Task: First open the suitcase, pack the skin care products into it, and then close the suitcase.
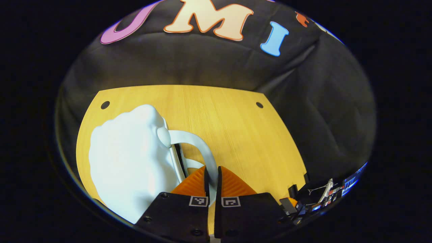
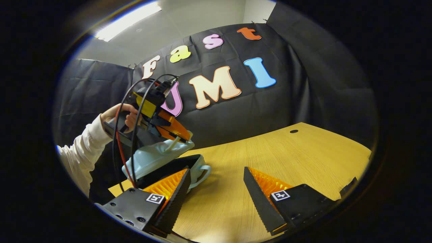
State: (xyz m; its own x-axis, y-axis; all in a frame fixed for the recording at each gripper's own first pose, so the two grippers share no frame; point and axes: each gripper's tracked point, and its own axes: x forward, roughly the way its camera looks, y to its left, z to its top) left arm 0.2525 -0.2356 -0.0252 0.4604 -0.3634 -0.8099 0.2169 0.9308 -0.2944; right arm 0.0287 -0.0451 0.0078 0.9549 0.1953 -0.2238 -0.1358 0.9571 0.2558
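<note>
While the left gripper (image 1: 212,184), jaws pinched on the lid handle (image 1: 199,143), lifts the suitcase (image 2: 162,158) half-open, it should swing steadily back; the right gripper (image 2: 216,189) waits wide, empty.

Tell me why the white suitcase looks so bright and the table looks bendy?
Left gripper view: the suitcase lid sits close and is overexposed, its detail washed out. Both views: the fisheye lens curves the table edges. Right gripper view: a ceiling light glares.

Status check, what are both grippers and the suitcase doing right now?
Left gripper shut on the lid handle. Suitcase lid part raised. Right gripper open above table, nothing held.
</note>
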